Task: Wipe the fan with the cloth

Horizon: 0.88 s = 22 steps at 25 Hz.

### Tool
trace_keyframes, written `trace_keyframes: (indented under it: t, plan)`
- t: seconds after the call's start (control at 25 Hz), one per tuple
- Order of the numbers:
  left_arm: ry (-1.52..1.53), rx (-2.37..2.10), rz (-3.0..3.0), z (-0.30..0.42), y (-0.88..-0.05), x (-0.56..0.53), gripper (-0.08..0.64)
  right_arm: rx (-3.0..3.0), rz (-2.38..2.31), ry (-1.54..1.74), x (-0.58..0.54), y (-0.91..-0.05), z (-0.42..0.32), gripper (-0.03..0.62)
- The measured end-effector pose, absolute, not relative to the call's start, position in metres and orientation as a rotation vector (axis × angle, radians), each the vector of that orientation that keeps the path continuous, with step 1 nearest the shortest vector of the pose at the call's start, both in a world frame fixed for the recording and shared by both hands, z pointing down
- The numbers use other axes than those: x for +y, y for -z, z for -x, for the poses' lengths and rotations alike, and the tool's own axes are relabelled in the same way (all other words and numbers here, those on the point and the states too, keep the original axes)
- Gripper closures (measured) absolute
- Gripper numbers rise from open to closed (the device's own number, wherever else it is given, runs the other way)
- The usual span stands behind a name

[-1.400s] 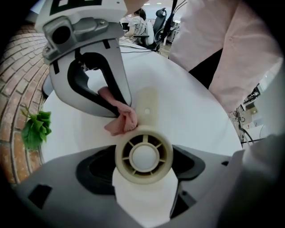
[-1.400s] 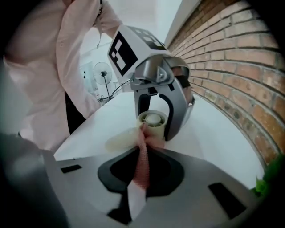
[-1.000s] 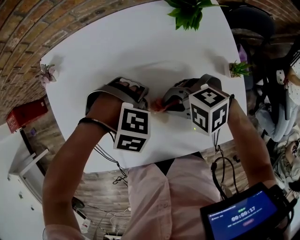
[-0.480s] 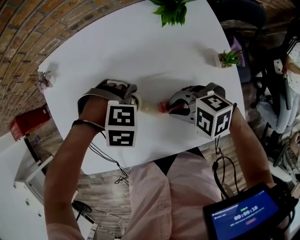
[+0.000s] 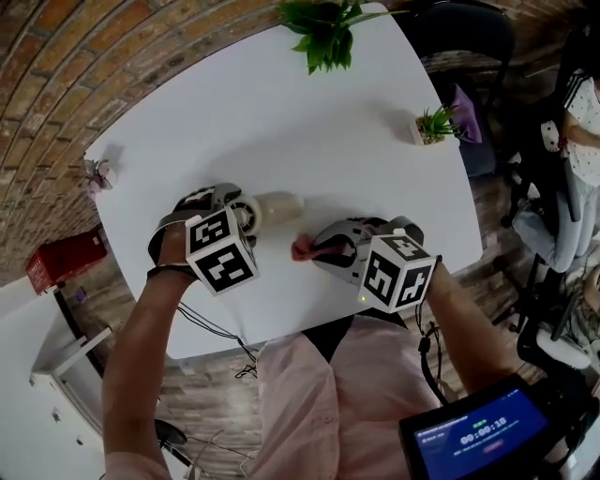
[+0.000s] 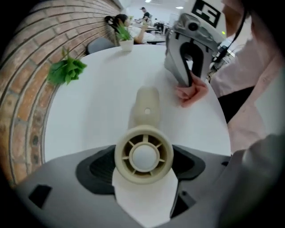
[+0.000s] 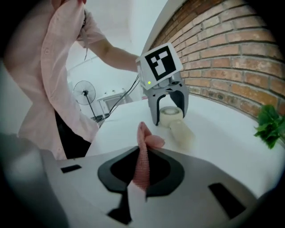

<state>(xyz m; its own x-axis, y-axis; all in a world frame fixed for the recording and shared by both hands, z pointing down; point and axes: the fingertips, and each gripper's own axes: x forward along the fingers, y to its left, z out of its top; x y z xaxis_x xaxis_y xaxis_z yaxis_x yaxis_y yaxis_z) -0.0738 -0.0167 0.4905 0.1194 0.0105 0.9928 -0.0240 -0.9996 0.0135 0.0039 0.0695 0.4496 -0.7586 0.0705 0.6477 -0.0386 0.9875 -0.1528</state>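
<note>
A small beige hand fan [image 5: 270,207] lies on the white table [image 5: 281,112], its handle pointing right. My left gripper [image 5: 242,217] is shut on the fan's round head [image 6: 144,154], and the handle [image 6: 146,103] stretches away from the jaws. A pink cloth [image 5: 306,248] is pinched in my right gripper [image 5: 326,247], which is shut on it. In the right gripper view the cloth [image 7: 143,160] sticks up from the jaws, and the fan [image 7: 176,121] lies a short way ahead, apart from the cloth. The left gripper view shows the cloth [image 6: 191,92] to the right of the handle.
A leafy plant [image 5: 323,28] stands at the table's far edge and a small potted plant [image 5: 433,125] at the far right corner. A tiny dried flower [image 5: 97,172] sits at the left edge. A chair [image 5: 469,37] stands beyond the right side.
The two grippers have drawn apart. The left gripper has moved left with the fan, whose handle now shows, and the cloth no longer touches the fan.
</note>
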Motion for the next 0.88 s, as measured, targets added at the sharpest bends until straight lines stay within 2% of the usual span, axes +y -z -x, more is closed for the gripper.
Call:
trace_keyframes:
  t: [0.24, 0.48, 0.52, 0.56, 0.6, 0.68, 0.88]
  plan:
    - [-1.760, -0.426, -2.292, 0.101, -0.467, -0.003, 0.186, -2.542, -0.325, -0.404, 0.045, -0.408, -0.012, 0.551]
    - [-0.995, -1.164, -2.425, 0.096, -0.348, -0.028, 0.193, -2.628, -0.690, -0.390, -0.021, -0.342, -0.029, 0.546]
    - [-0.866, -1.312, -2.436, 0.098, -0.320, -0.035, 0.218, -2.646, -0.744, -0.379, -0.030, -0.326, -0.027, 0.546]
    - [-0.743, -1.455, -2.428, 0.103, -0.292, -0.040, 0.276, -2.667, -0.798, -0.373, -0.037, -0.309, -0.024, 0.545]
    - [-0.627, -1.592, -2.404, 0.110, -0.265, -0.042, 0.349, -2.689, -0.850, -0.358, -0.042, -0.290, -0.020, 0.545]
    - [-0.425, -1.827, -2.353, 0.123, -0.216, -0.045, 0.537, -2.735, -0.938, -0.267, -0.053, -0.250, -0.011, 0.543]
    - [-0.189, -2.124, -2.372, 0.129, -0.128, -0.045, 0.543, -2.813, -1.088, 0.006, -0.074, -0.166, 0.001, 0.543]
